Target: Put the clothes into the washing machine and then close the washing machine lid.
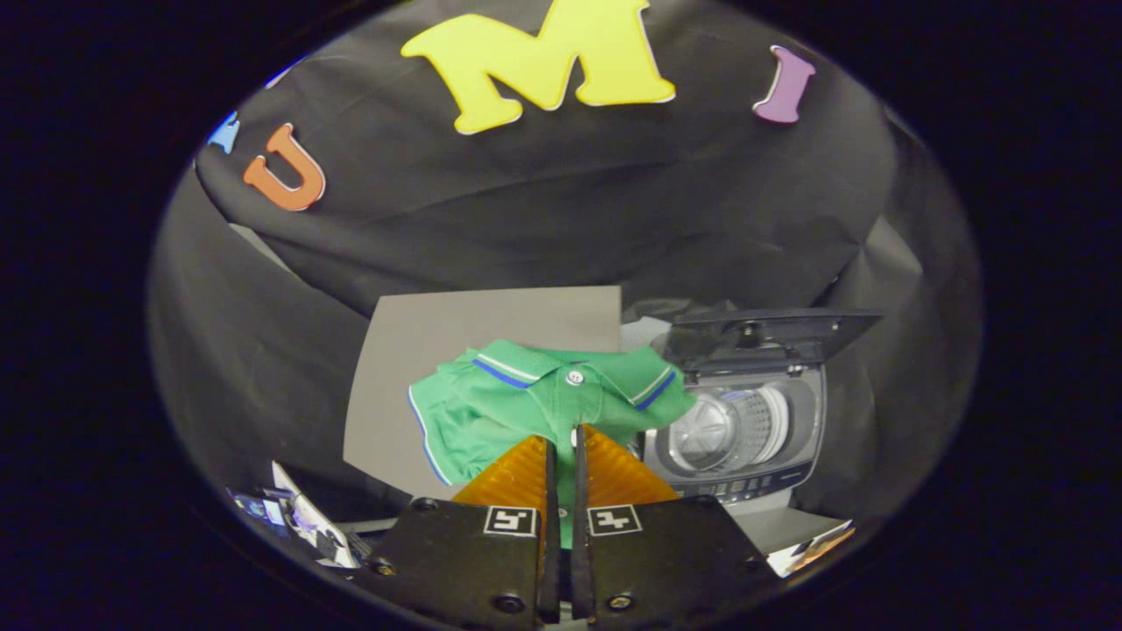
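The gripper [561,438] has its two fingers pressed nearly together, with a fold of the green polo shirt [543,399] pinched between them, so I judge the garment is grasped and the first step, carrying the clothes to the machine, is in hand. The shirt hangs just ahead of the fingers, spread wide with its collar and button facing the camera, and it seems lifted above the grey mat [491,329], though the fisheye view makes the height hard to judge. The small toy washing machine [741,438] stands just to the right of the shirt, its lid [771,337] raised and the drum [723,429] open. The next move calls for bringing the shirt over the drum opening, lowering it well inside before the fingers release, and only then pushing the lid down. The mat lies on a dark cloth-covered surface, and some printed papers [298,517] lie near the fingers on the left.
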